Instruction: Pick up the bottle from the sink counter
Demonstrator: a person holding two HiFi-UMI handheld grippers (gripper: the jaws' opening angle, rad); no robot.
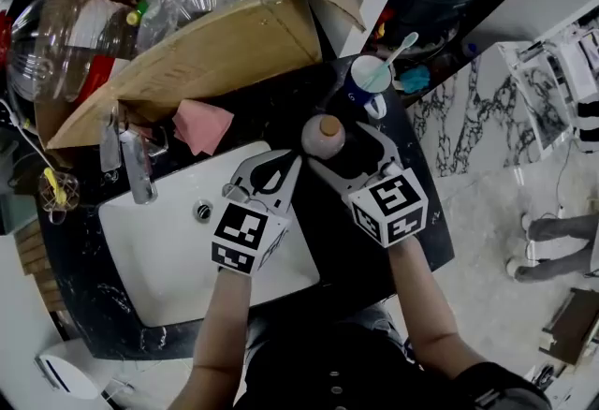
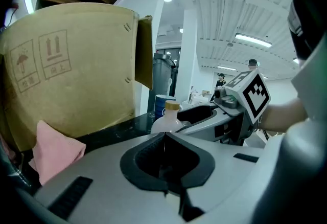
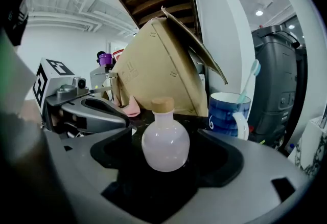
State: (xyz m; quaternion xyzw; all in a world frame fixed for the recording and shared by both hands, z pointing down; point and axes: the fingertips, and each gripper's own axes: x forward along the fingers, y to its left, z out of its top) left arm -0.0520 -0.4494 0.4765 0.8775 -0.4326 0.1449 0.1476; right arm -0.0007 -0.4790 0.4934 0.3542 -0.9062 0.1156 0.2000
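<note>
The cork-stoppered round bottle [image 3: 165,136] stands upright on the dark surface [image 1: 418,228], toward its right edge, between the basin [image 1: 168,244] and a blue mug [image 1: 367,80]. The right claw [image 3: 166,152] is spread with the bottle's belly between its pads, apparently not yet pressed. Best close slowly across the widest part, then lift straight up, since a round belly could slip. The left claw [image 2: 164,137] is pressed together and empty.

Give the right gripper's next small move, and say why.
Probably close the right gripper on the bottle. Its round body stands upright on the counter between the open jaws, with a gap on each side. Closing should secure it before any lift.
</note>
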